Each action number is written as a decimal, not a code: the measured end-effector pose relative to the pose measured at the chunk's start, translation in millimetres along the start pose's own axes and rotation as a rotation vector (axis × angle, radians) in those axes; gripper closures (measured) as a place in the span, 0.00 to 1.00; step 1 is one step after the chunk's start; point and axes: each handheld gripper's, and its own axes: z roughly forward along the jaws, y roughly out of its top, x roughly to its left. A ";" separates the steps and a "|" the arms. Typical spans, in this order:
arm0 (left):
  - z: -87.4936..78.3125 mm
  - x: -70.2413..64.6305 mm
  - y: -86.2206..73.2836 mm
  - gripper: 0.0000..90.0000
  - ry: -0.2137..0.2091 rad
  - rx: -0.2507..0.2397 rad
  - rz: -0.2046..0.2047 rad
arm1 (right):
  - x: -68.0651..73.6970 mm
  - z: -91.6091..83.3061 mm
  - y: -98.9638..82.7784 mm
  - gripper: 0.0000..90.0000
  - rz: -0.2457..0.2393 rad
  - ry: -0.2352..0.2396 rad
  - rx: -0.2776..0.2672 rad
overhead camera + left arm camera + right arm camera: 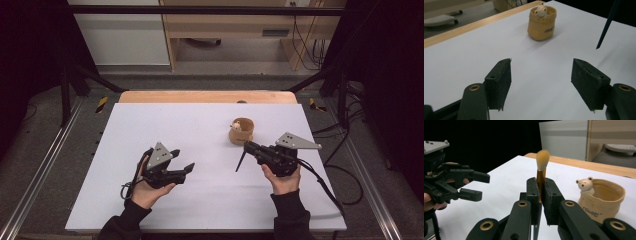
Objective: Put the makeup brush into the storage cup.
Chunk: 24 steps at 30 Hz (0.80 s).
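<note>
While the right gripper (540, 195) clamps a makeup brush (541, 173) by its gold ferrule, bristles up and dark handle slanting down toward the white table (200, 130), the left gripper (182, 167) sits well apart over bare table, its jaws spread wide with nothing between them. The tan cup (241, 131) with a small bear figure (584, 185) on its rim stands upright just beyond the right gripper, near the table's far edge. Judgement: the step in hand is setting the brush into the cup. To do it well, lift until the handle tip clears the rim, bring the brush upright over the open side away from the bear, lower handle first, and release only once the tip rests inside. The cup looks light; a sideways knock could tip it.
</note>
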 end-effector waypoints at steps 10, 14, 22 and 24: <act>-7.8 17.4 -14.7 0.27 0.029 0.005 -0.035 | -10.0 0.3 9.5 0.93 -0.029 -0.046 -0.001; -11.5 23.7 -19.4 0.24 0.044 -0.004 -0.049 | -14.2 2.6 14.0 0.93 -0.043 -0.065 -0.010; -17.2 34.7 -27.7 0.18 0.069 0.005 -0.069 | -21.8 6.2 23.9 0.93 -0.047 -0.087 -0.022; -17.5 35.9 -28.4 0.17 0.073 0.004 -0.075 | -23.0 6.3 27.0 0.93 -0.049 -0.092 -0.024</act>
